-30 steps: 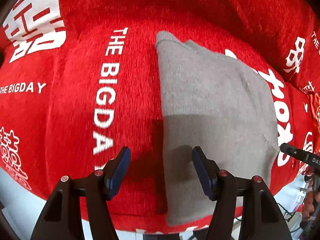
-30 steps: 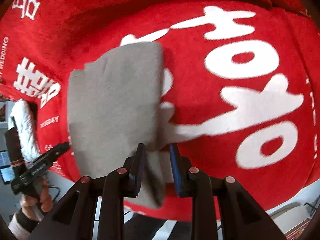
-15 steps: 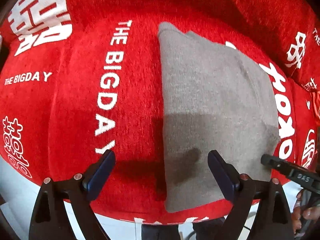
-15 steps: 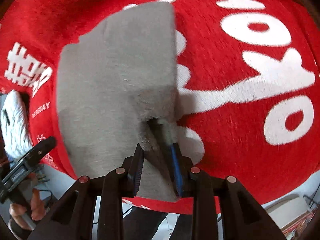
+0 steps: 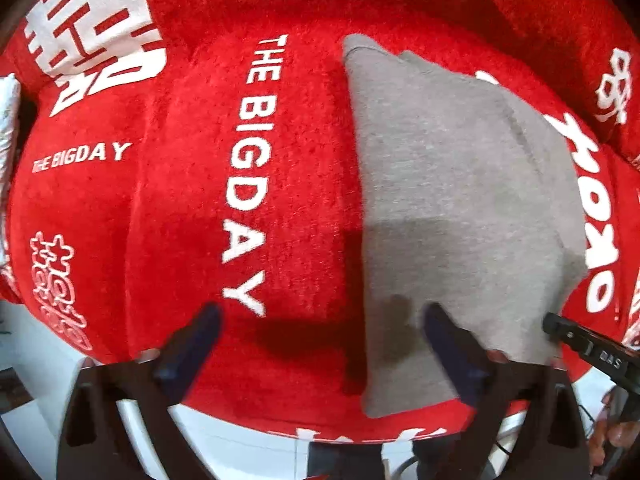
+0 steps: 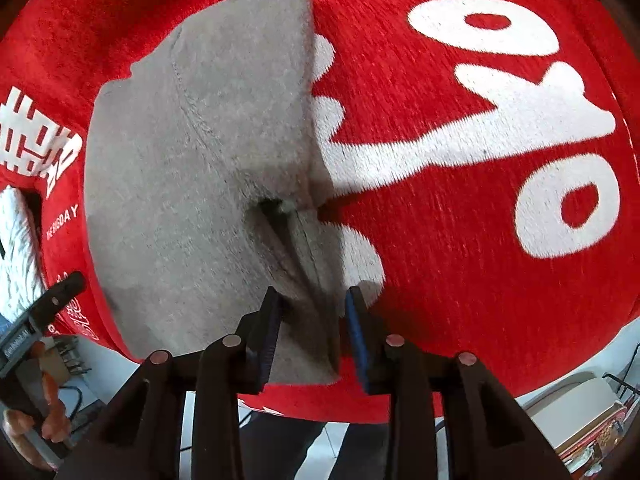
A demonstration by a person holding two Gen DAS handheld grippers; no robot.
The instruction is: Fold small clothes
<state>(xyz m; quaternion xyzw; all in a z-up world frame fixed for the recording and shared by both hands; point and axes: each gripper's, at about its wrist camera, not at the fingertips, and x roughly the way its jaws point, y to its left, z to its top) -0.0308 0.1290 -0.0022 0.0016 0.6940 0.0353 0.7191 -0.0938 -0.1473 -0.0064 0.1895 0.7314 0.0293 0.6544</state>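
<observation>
A folded grey knit garment (image 5: pixel 460 208) lies on a red cover. My left gripper (image 5: pixel 320 328) is open and empty above the garment's near left edge, one finger over the cover and one over the grey cloth. In the right wrist view the garment (image 6: pixel 192 168) has its near right edge bunched up and pulled between the two fingers. My right gripper (image 6: pixel 312 320) is shut on that fold of grey cloth, with a gap between the pads filled by cloth.
The red cover (image 5: pixel 180 208) with white lettering drapes over a rounded surface and falls away at the near edge. The other gripper (image 5: pixel 592 348) shows at the right of the left view. White floor and a box (image 6: pixel 580 412) lie below.
My left gripper has opened wide and drawn back. My right gripper has moved in along the garment's right edge and now pinches a fold of it, which rises up.
</observation>
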